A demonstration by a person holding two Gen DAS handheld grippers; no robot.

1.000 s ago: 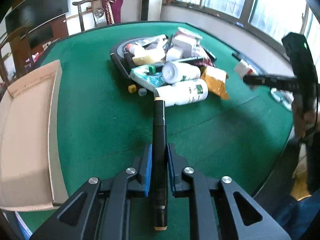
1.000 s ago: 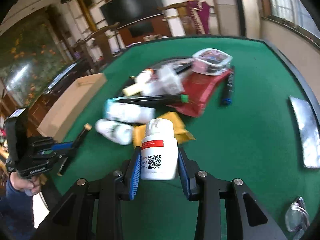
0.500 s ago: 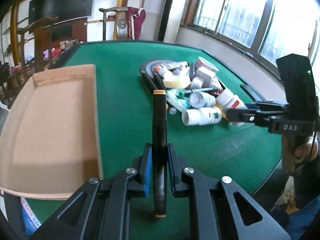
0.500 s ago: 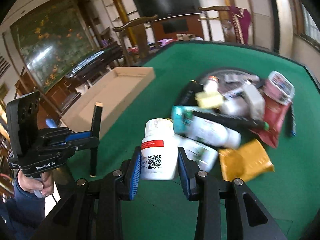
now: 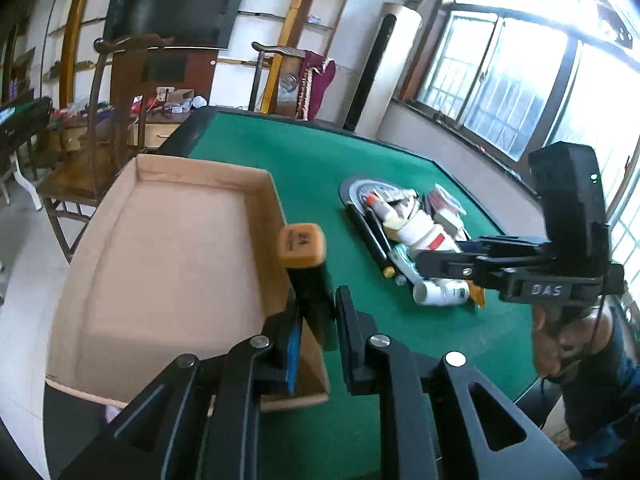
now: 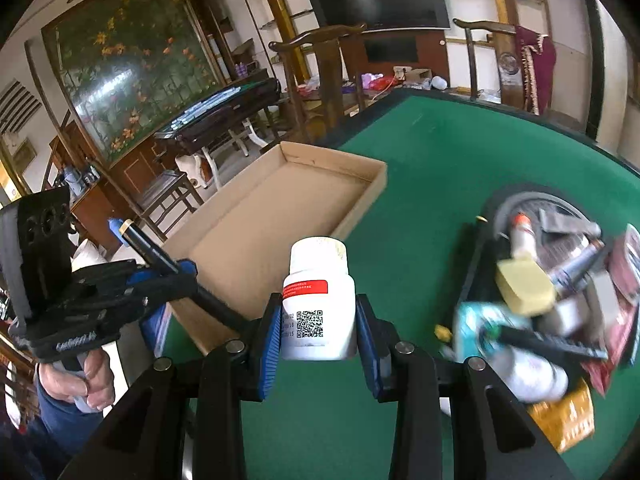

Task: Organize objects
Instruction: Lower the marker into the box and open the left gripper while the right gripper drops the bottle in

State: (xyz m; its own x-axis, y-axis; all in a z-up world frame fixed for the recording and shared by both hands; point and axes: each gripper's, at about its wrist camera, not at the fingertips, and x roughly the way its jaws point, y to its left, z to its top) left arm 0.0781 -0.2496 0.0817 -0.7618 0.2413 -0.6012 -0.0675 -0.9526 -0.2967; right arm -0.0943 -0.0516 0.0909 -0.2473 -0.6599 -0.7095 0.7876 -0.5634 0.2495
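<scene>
Your left gripper (image 5: 316, 320) clamps the marker (image 5: 306, 276), right gripper (image 6: 316, 332) clamps the white bottle (image 6: 318, 312). Cardboard tray (image 6: 376, 184) empty; pile (image 6: 560, 300) still unsorted.

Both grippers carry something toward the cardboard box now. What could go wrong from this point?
The marker sits tilted in the left gripper, over the wall of the box; it could slip out onto the table. The right gripper, holding the bottle, comes close beside the left one, so they might collide.
</scene>
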